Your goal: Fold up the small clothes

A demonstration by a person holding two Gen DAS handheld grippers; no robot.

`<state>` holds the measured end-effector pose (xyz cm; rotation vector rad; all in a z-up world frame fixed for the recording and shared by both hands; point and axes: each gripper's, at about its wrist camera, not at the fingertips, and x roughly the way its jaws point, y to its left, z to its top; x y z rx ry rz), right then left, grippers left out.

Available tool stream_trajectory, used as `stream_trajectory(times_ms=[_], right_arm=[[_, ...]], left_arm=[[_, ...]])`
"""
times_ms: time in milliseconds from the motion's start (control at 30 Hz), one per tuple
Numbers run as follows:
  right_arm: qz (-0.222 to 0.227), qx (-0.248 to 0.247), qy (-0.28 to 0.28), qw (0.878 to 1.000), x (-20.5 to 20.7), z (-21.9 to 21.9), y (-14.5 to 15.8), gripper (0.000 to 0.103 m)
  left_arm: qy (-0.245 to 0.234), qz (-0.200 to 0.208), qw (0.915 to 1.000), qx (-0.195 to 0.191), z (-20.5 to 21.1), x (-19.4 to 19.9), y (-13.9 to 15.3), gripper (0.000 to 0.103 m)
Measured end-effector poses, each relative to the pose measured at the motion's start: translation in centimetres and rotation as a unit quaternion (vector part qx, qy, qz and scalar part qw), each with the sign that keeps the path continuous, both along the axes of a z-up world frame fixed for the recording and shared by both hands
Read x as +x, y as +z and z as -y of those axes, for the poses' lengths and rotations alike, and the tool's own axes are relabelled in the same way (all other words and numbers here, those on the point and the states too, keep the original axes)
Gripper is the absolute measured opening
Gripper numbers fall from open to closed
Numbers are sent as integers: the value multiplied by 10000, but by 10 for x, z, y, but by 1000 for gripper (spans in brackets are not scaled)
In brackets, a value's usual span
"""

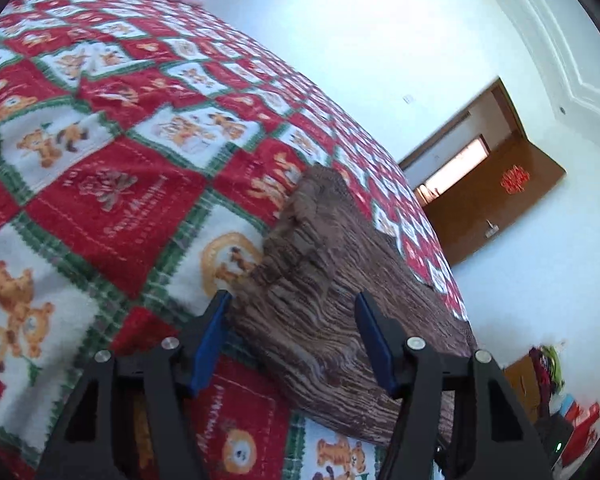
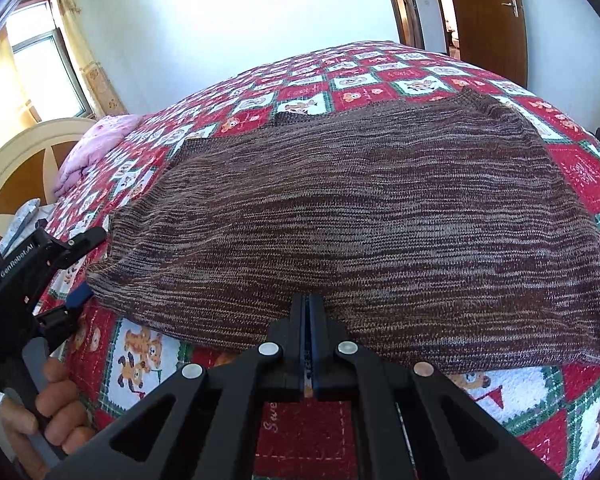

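A brown marled knit garment (image 2: pixel 360 216) lies spread on the bed; it also shows in the left wrist view (image 1: pixel 324 280). My left gripper (image 1: pixel 294 300) is open, its blue-padded jaws standing on either side of the garment's near left edge. It also shows at the left of the right wrist view (image 2: pixel 80 268), held in a hand. My right gripper (image 2: pixel 309 300) has its jaws pressed together at the garment's near edge. Whether cloth is pinched between them is hidden.
The bed carries a red, white and green teddy-bear quilt (image 2: pixel 308 436). A pink blanket (image 2: pixel 96 140) and a cream headboard (image 2: pixel 24 156) are at the far left. A brown door (image 2: pixel 484 16) and white walls stand beyond. Clutter (image 1: pixel 556 384) sits on the floor by the bed.
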<state>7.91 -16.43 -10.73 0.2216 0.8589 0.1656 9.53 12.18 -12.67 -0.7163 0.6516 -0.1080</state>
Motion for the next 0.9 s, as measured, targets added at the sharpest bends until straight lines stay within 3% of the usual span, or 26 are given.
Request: stream_trajectory(times_ms=[100,267,333,367,433,533,567,633,700,800,833,900], right_arm=[[0,56,-6,10000,0,2,0,2],[30,-77,3,10000,0,-2,0,2],[41,-129,4,9999,0,-3,0,2],[43,-148,6,9999,0,-4,1,2],[29,-187,3,9998,0,-5,1,2],[-94,-293,36,9995,5,-9,11,2],[-38,-272,84,9996,8,-11,17,2],[163,-291,78,9994,18,-15,32,2],[288,-153,11,9995,32,-15,41,2],[130,45,-36,9999,53,-15,24,2],[-133,117,38,9998,61,-16,9,2],[-90,460,16,9989,57,-10,1,2]], left_arm=[[-185,-27,9998,-76,3,2,-3,47],[-239,-11,9996,-122,1,1,-5,46],[-268,-34,9995,-158,0,2,-6,32],[-302,-81,9991,-275,-3,4,-9,14],[-312,-81,9981,-526,-9,3,-13,14],[-337,-54,9988,-346,-4,2,-10,15],[-335,-84,9988,-352,-4,3,-10,16],[-323,-78,9982,-493,-7,3,-9,27],[-409,-42,9969,-668,-10,6,-7,48],[-401,59,9979,-514,-10,13,2,70],[-381,56,9982,-463,-7,19,5,73],[-312,57,9985,-437,-5,28,7,80]])
